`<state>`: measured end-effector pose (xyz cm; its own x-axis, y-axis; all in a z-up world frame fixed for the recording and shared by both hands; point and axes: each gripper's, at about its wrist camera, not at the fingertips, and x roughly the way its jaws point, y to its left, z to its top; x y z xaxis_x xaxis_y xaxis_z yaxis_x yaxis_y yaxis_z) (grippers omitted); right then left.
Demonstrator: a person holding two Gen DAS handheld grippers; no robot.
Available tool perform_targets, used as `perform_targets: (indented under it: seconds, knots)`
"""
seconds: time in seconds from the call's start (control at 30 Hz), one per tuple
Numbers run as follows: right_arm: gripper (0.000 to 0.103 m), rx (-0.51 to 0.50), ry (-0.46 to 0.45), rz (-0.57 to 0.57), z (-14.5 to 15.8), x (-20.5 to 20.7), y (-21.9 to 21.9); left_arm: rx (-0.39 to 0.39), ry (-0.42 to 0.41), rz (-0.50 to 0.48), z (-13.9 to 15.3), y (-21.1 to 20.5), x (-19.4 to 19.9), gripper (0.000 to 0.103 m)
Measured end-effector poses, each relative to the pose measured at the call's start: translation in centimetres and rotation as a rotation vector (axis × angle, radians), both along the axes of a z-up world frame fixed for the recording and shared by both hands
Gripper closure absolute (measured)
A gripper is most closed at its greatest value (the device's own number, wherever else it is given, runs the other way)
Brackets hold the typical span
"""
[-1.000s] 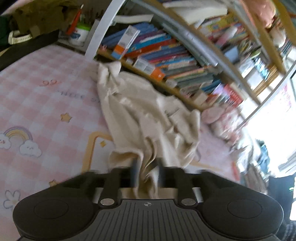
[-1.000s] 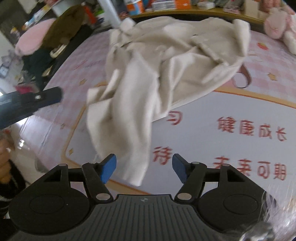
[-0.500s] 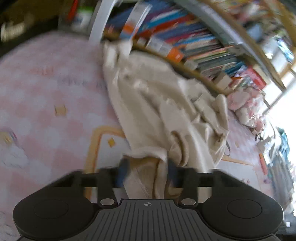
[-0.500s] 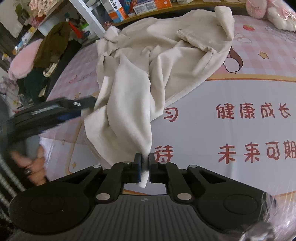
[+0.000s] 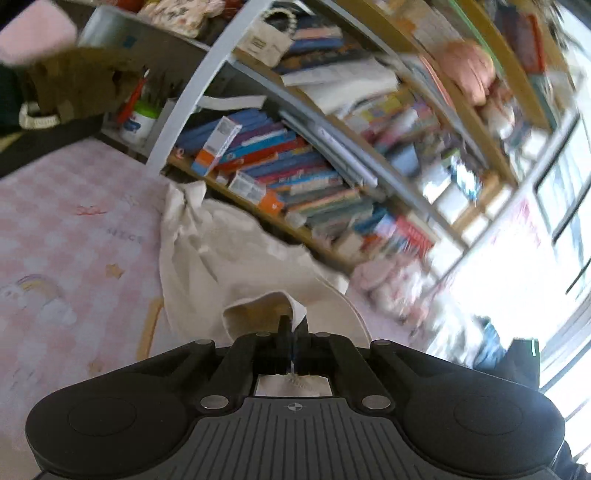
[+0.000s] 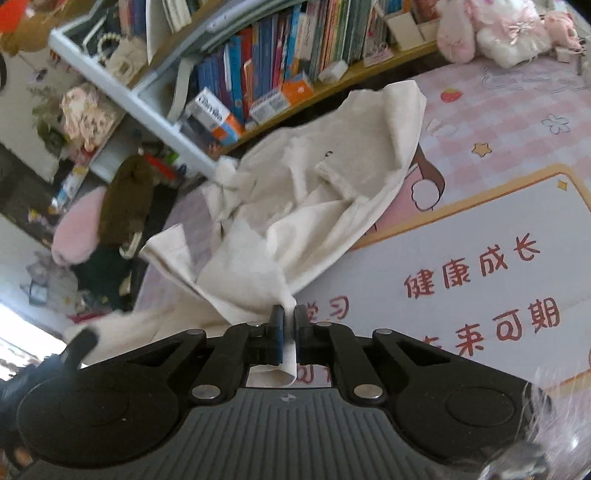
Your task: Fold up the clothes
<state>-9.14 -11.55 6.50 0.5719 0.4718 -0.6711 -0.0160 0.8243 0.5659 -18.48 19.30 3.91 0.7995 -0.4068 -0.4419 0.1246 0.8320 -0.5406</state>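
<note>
Now both claws grip the cream garment [image 6: 317,206]: left claw [image 5: 291,332] pinched on a folded edge, right claw [image 6: 290,321] pinched on a corner. Bulk lies crumpled ahead of both on the pink mat [image 6: 517,122], running away toward the bookshelf [image 6: 280,55]

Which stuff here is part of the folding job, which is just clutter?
In the job:
cream garment
left tongs, shut on it
right tongs, shut on it

Clutter:
bookshelf books
plush toys
pink play mat
</note>
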Motion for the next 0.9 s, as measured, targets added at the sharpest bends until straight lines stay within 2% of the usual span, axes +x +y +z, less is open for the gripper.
perform_targets:
  seconds: [0.07, 0.13, 0.17, 0.33, 0.4, 0.5, 0.57, 0.6, 0.67, 0.7, 0.73, 0.77, 0.8, 0.83, 0.9]
  knots:
    - [0.085, -0.136, 0.008, 0.033, -0.3, -0.1, 0.7, 0.028, 0.083, -0.023, -1.4, -1.6, -0.5, 0.103]
    - [0.068, -0.233, -0.008, 0.097, -0.4, -0.3, 1.4, 0.044, 0.154, -0.031, -2.8, -2.8, -1.0, 0.103]
    - [0.065, -0.257, -0.031, 0.146, -0.3, -0.3, 1.7, 0.035, 0.173, -0.016, -3.4, -2.8, -1.3, 0.103]
    - [0.033, -0.338, -0.17, 0.47, 1.3, 0.6, 6.9, -0.013, 0.266, 0.062, -6.6, -3.2, -2.3, 0.103]
    - [0.028, -0.365, -0.22, 0.591, 1.9, 1.1, 10.0, -0.032, 0.303, 0.092, -7.9, -3.3, -2.7, 0.103]
    - [0.027, -0.429, -0.243, 0.675, 1.8, 1.7, 16.5, -0.064, 0.354, 0.129, -9.6, -3.4, -3.4, 0.103]
    - [0.028, -0.497, -0.224, 0.695, 0.5, 2.3, 19.0, -0.097, 0.369, 0.123, -10.2, -3.1, -3.9, 0.103]
    - [0.034, -0.532, -0.212, 0.704, -0.3, 2.7, 20.1, -0.113, 0.376, 0.121, -10.6, -3.0, -4.1, 0.102]
    - [0.066, -0.573, -0.188, 0.708, -1.4, 3.3, 21.4, -0.079, 0.39, 0.089, -10.4, -2.9, -4.4, 0.1]
    - [0.089, -0.564, -0.174, 0.697, -1.6, 3.5, 21.2, -0.052, 0.397, 0.07, -10.3, -3.0, -4.5, 0.094]
    - [0.092, -0.554, -0.159, 0.686, -1.8, 3.7, 21.1, -0.018, 0.393, 0.059, -9.8, -2.7, -4.7, 0.091]
    - [0.094, -0.512, -0.151, 0.658, -1.2, 3.7, 20.4, 0.022, 0.378, 0.055, -9.1, -2.2, -5.0, 0.081]
    - [0.095, -0.45, -0.157, 0.622, -0.1, 3.6, 19.7, 0.062, 0.364, 0.052, -8.4, -1.7, -5.4, 0.066]
    - [0.095, -0.387, -0.167, 0.586, 1.2, 3.3, 19.1, 0.09, 0.342, 0.054, -7.7, -0.9, -5.7, 0.058]
    - [0.095, -0.288, -0.209, 0.561, 3.5, 2.2, 18.9, 0.108, 0.276, 0.068, -5.8, 1.3, -6.4, 0.038]
